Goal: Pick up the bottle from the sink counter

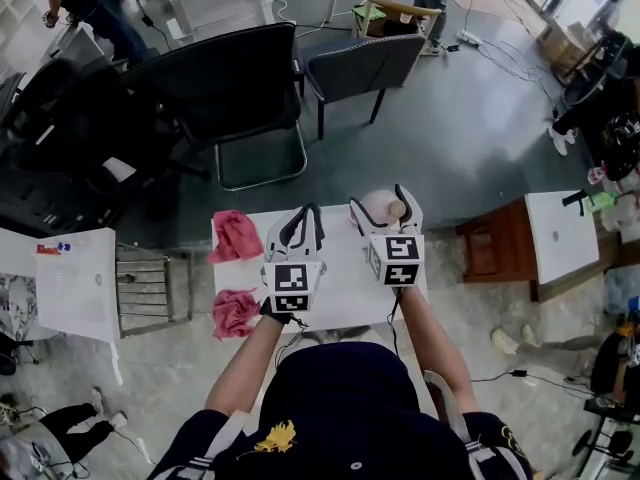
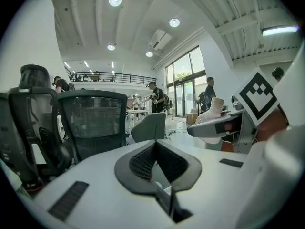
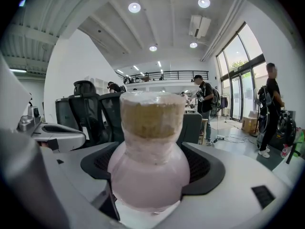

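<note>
A pale pink, round-bodied bottle [image 1: 378,211] with a tan neck is held above the white table [image 1: 340,298], and my right gripper [image 1: 380,200] is shut on it. In the right gripper view the bottle [image 3: 148,171] fills the space between the dark pads [image 3: 208,168], its neck pointing up and away. My left gripper [image 1: 303,218] hovers just to the left of it, shut with nothing between its pads [image 2: 138,162]. From the left gripper view the bottle [image 2: 213,112] shows at the right, gripped by the other tool.
Two pink cloths [image 1: 236,236] [image 1: 236,313] lie on the table's left side. Black office chairs [image 1: 230,88] and a grey chair [image 1: 365,68] stand beyond the table. A brown wooden stand [image 1: 495,243] is to the right, a wire rack [image 1: 150,288] to the left.
</note>
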Tool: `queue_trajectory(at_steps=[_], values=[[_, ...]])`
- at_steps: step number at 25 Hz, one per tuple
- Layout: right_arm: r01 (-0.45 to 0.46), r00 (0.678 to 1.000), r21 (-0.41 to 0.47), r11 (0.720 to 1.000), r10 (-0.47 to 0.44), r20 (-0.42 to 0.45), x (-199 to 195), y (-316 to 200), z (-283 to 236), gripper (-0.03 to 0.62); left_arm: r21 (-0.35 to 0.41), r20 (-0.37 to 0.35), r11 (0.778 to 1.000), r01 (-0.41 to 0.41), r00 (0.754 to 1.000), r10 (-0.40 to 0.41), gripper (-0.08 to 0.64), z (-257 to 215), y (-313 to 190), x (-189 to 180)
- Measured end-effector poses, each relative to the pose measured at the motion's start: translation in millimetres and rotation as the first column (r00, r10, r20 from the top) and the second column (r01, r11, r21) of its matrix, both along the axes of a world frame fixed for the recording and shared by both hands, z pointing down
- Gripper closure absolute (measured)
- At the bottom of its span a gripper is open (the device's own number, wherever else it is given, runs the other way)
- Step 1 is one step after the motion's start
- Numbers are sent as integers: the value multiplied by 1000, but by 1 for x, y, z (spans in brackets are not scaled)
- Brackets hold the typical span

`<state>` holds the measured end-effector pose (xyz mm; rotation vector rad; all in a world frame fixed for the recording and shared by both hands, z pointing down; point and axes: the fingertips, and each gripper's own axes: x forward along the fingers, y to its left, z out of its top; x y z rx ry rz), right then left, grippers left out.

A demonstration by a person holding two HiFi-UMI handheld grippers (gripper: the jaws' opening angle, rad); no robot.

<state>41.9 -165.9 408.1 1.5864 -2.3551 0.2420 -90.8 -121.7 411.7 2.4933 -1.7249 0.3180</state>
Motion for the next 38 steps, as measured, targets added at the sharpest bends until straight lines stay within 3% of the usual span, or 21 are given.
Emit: queue_trajectory(at_steps=[9,19,38], values=[[61,998,46,997,-63,27,-37,26,-36,163,49,7,997,53,999,-53,541,-25,18,-36],[120,992,66,991,-122,25,-63,59,-60,163,94,24,995,42,999,-44,541,-44,37,-57],[80,995,55,995,-83,48,-37,90,-64,163,150,5,989,-4,1000,4,541,-68,52,-38]])
